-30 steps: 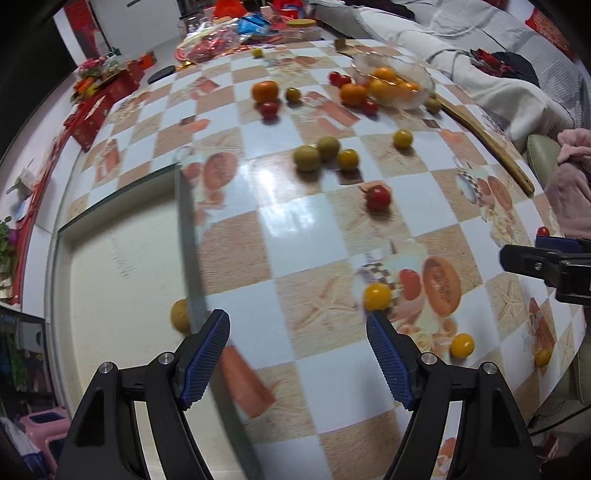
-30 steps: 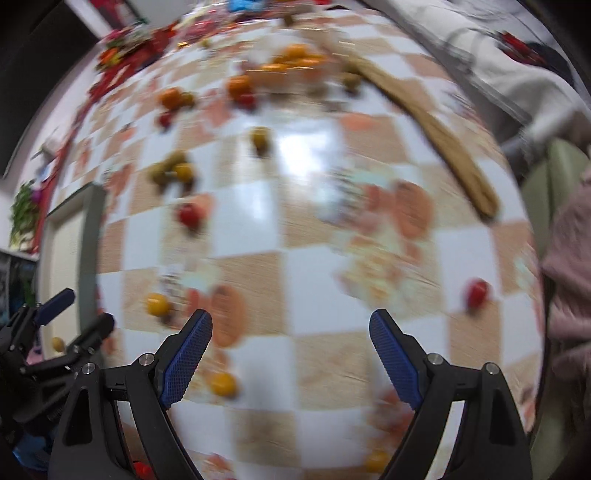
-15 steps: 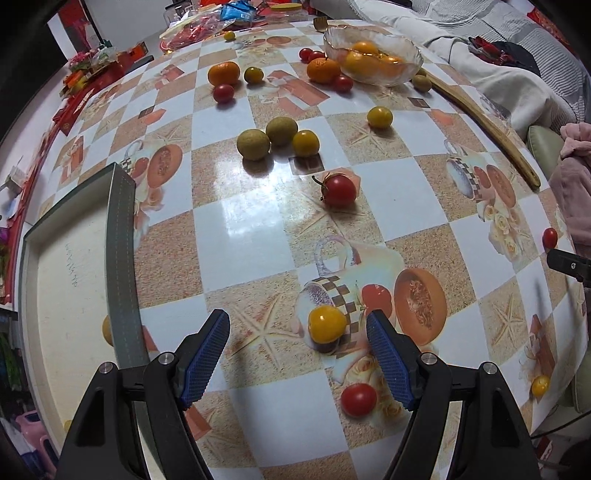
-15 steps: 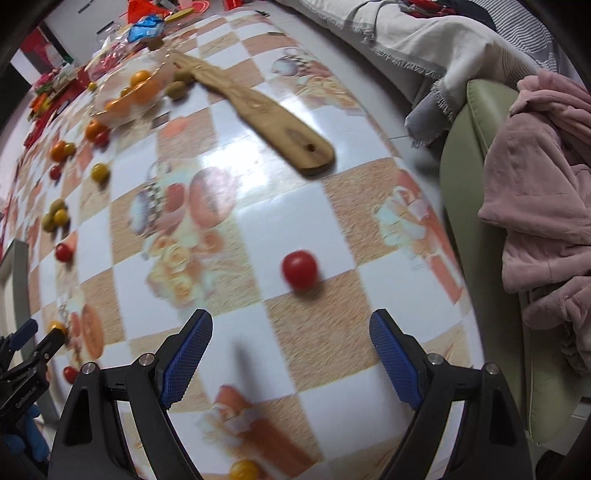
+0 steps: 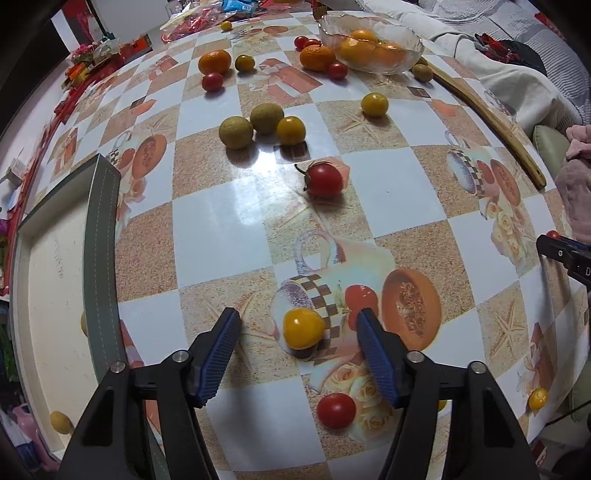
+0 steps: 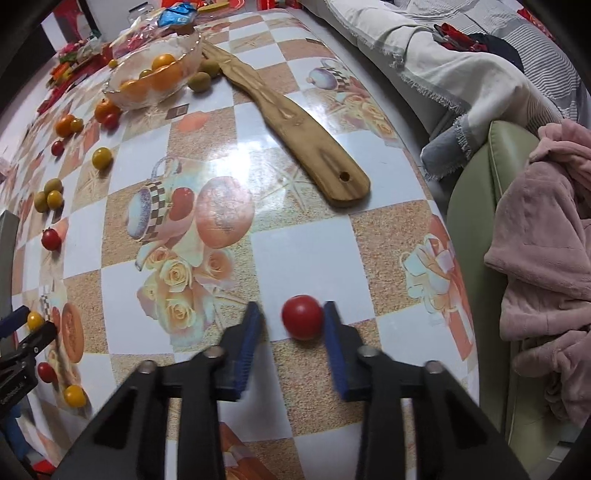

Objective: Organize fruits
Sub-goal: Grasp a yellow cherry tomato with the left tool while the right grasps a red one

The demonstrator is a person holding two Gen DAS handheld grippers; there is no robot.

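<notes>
A: Status, left side?

B: Yellow tomato sits on the checkered tablecloth, on the printed cup, between the left gripper fingers. Jaws wide, neither pad touching it. A red tomato lies just nearer the camera, under the right-hand finger.

A: Right side?

B: Red cherry tomato is between the right gripper fingers, near the table's edge by the green cushion. Jaws narrow, partly closed. Right-hand pad looks to be touching it, left-hand pad has a gap. Not clamped.

A: Rest of the fruit?

B: Stemmed red tomato mid-table. Beyond it two green fruits and a yellow one clustered. Glass bowl at the far end holds oranges; loose orange touches its wall.

A: Anything else?

B: Wooden paddle lies flat beside the bowl. Box with a dark rim on the left, a small yellow fruit inside.
</notes>
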